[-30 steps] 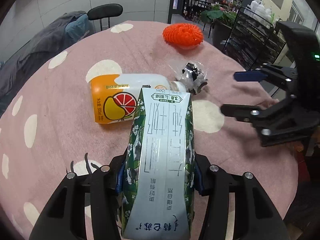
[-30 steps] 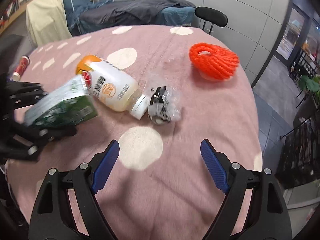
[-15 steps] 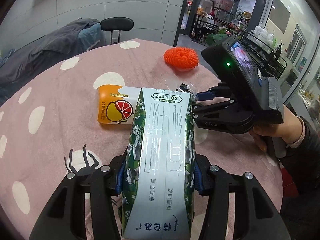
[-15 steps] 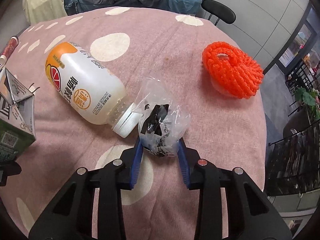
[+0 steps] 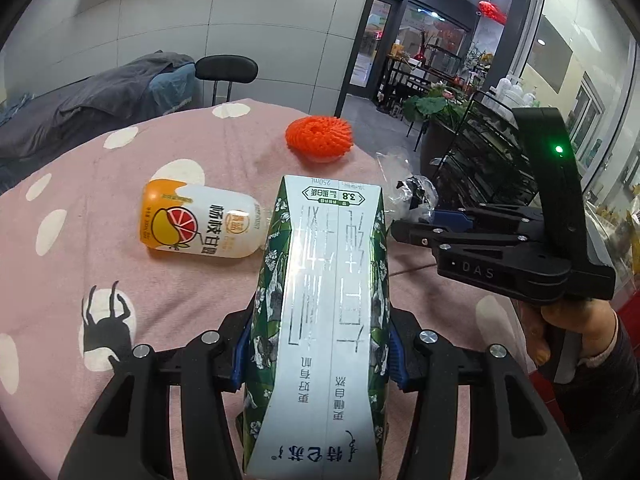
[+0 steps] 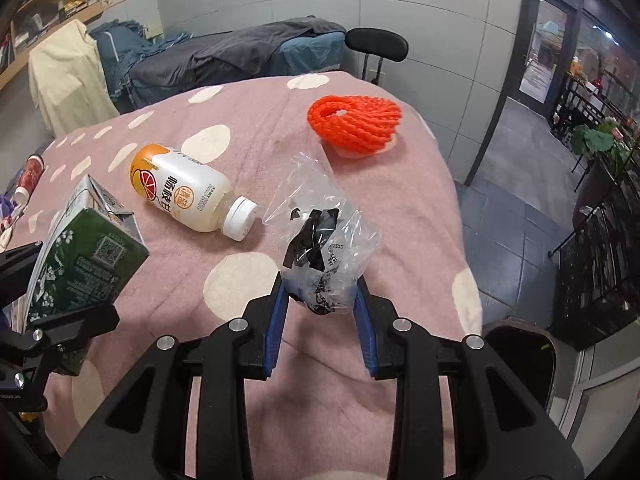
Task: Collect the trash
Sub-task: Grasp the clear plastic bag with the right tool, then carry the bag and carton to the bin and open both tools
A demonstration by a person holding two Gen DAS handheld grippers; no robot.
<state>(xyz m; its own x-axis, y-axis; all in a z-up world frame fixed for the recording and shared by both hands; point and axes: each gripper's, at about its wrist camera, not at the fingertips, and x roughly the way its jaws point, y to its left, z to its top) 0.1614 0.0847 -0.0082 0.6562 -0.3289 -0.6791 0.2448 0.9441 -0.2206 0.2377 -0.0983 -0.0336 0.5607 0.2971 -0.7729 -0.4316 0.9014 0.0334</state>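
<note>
My left gripper (image 5: 318, 354) is shut on a green and white milk carton (image 5: 320, 320), held above the pink dotted tablecloth (image 5: 60, 280); the carton also shows in the right wrist view (image 6: 80, 256). My right gripper (image 6: 320, 316) is shut on a crumpled clear plastic bag (image 6: 320, 248) with black print, lifted off the cloth; it shows in the left wrist view (image 5: 416, 196) at the right gripper's tips. A white and orange drink bottle (image 6: 184, 196) lies on its side on the table. An orange foam net (image 6: 354, 124) lies at the far edge.
A black bin opening (image 6: 520, 356) shows on the floor below the table's right edge. A black chair (image 6: 376, 46) and a bed with grey covers (image 6: 240, 56) stand behind the table. A red can (image 6: 30, 170) lies at the far left.
My right gripper has lifted the plastic bag off the table and pulled back toward me. My left gripper has risen a little with the carton.
</note>
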